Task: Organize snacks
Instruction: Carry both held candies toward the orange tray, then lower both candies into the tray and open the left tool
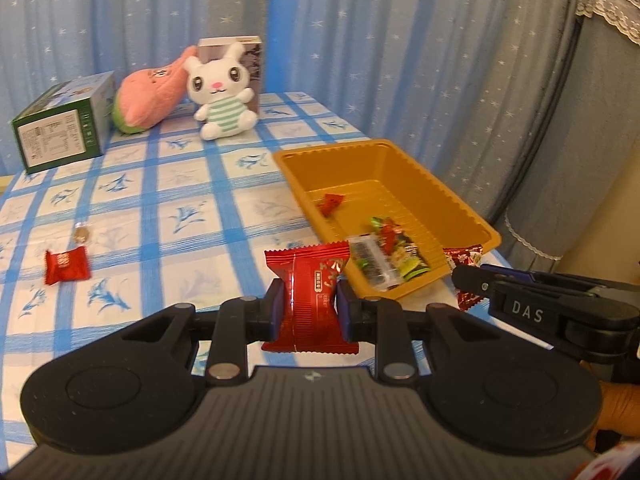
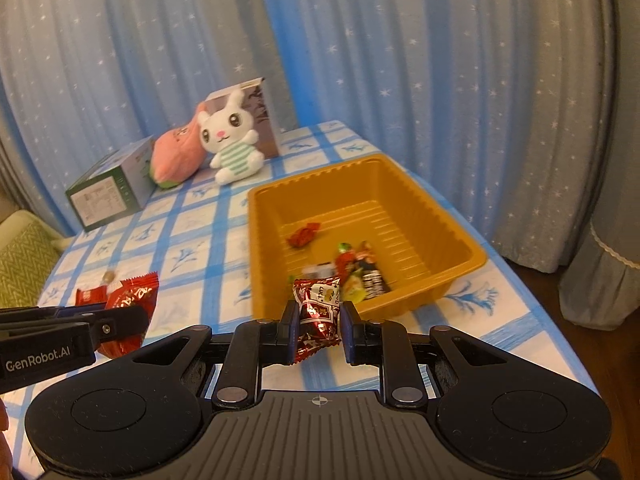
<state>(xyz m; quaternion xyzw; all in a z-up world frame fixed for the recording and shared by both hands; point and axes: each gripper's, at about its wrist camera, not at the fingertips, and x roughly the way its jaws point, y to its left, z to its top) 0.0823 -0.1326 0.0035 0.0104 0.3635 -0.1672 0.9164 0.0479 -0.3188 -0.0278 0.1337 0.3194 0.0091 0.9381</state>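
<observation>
Here both grippers (jaws clamped) hold red snack packets (image 1: 308, 296) (image 2: 317, 316).

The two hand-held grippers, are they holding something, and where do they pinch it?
Yes, both. The left hand-held gripper pinches a plain red snack packet across its middle. The right hand-held gripper pinches a patterned red snack packet across its middle too.

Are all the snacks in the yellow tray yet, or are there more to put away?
Not yet. A few snacks already lie in the tray. The left gripper is shut on a red packet, and the right gripper on a patterned red packet. A small red packet and a tiny round sweet wait on the tablecloth.
</observation>
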